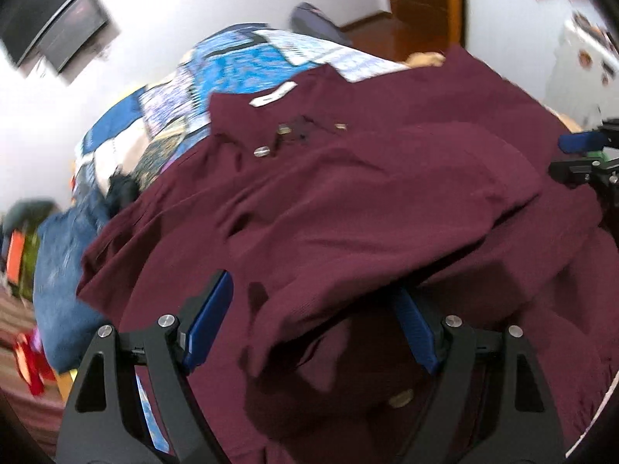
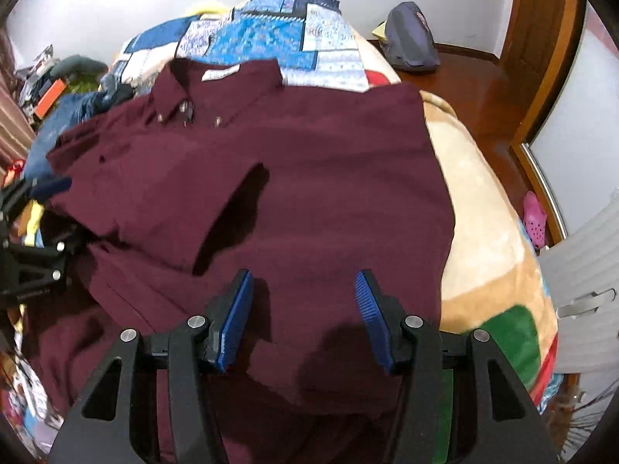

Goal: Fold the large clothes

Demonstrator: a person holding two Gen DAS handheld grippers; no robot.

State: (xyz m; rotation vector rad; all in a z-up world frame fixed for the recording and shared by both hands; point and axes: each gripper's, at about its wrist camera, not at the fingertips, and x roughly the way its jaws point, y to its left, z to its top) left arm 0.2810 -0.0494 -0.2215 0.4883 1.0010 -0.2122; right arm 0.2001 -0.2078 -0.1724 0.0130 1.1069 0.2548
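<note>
Maroon shirt (image 1: 348,193) fills the left wrist view, collar toward 11 o'clock on a patchwork bedspread (image 1: 240,58); the left gripper (image 1: 313,301) at 6 o'clock stands wide apart, a loose fold lying unclamped between its pads. From the right wrist, the shirt (image 2: 309,162) lies flat, collar toward 11 o'clock, and the right gripper (image 2: 305,290) at 6 o'clock is parted above the cloth, gripping nothing.
</note>
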